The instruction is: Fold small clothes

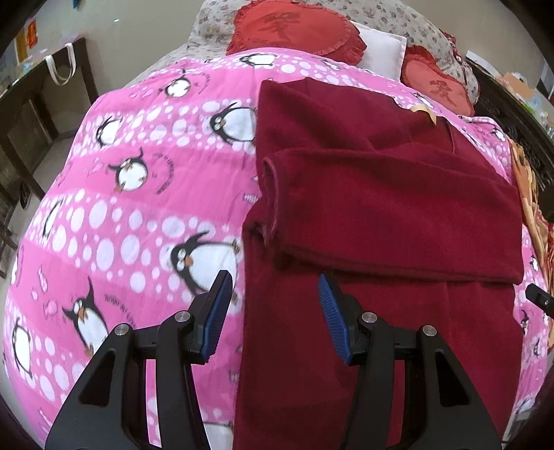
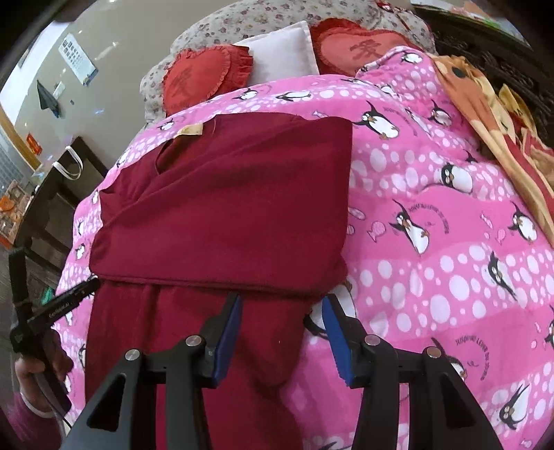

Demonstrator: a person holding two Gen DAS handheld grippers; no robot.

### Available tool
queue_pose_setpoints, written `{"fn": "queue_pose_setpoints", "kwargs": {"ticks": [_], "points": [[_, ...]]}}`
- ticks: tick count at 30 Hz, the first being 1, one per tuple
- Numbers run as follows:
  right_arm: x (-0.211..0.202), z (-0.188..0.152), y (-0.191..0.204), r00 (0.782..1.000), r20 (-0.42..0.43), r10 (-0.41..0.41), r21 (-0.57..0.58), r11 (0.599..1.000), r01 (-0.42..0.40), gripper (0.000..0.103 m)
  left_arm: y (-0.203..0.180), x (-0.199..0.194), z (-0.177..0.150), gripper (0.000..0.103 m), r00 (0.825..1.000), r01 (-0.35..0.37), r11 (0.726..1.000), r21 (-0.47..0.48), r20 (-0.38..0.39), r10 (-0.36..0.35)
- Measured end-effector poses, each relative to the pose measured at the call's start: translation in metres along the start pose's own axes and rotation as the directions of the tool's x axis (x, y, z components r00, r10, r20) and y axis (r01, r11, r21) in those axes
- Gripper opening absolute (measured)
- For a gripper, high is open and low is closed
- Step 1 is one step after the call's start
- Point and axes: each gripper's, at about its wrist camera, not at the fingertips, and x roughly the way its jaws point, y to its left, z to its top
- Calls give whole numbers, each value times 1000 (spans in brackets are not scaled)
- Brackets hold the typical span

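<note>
Maroon fleece, a small garment (image 1: 381,214), lies on a pink penguin-print quilt (image 1: 131,194), its upper part already doubled down over the lower part so a folded edge runs across it. Going left to right: the left gripper (image 1: 273,304) hovers over the garment's left border with its jaws apart and nothing between them; the right gripper (image 2: 282,322) hovers at the right border just below the folded edge, jaws likewise apart and empty. For the next fold, I'd judge each gripper should pinch the lower hem near its own corner, taking all layers, then both lift evenly and carry it up so the edges meet without skewing. The quilt is soft and puffy, so cloth may drag. Beyond sit red heart cushions (image 1: 294,27), a white pillow (image 1: 384,48), and dark furniture (image 1: 38,114) at left
</note>
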Motion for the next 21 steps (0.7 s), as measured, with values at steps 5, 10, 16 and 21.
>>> {"fn": "queue_pose_setpoints", "kwargs": {"ticks": [5, 10, 16, 21], "points": [[-4, -8, -4, 1000, -11, 6, 3, 1000, -6, 47, 9, -12, -22, 52, 1000, -21, 1000, -11, -9, 21], [-9, -26, -8, 998, -46, 42, 21, 999, -42, 47, 19, -29, -47, 52, 999, -23, 1000, 1, -26, 23], [-43, -51, -24, 999, -32, 37, 34, 999, -36, 47, 28, -49, -79, 52, 999, -18, 1000, -7, -43, 18], [-87, -72, -44, 999, 21, -42, 31, 999, 42, 51, 33, -62, -104, 52, 998, -5, 999, -37, -68, 3]]}}
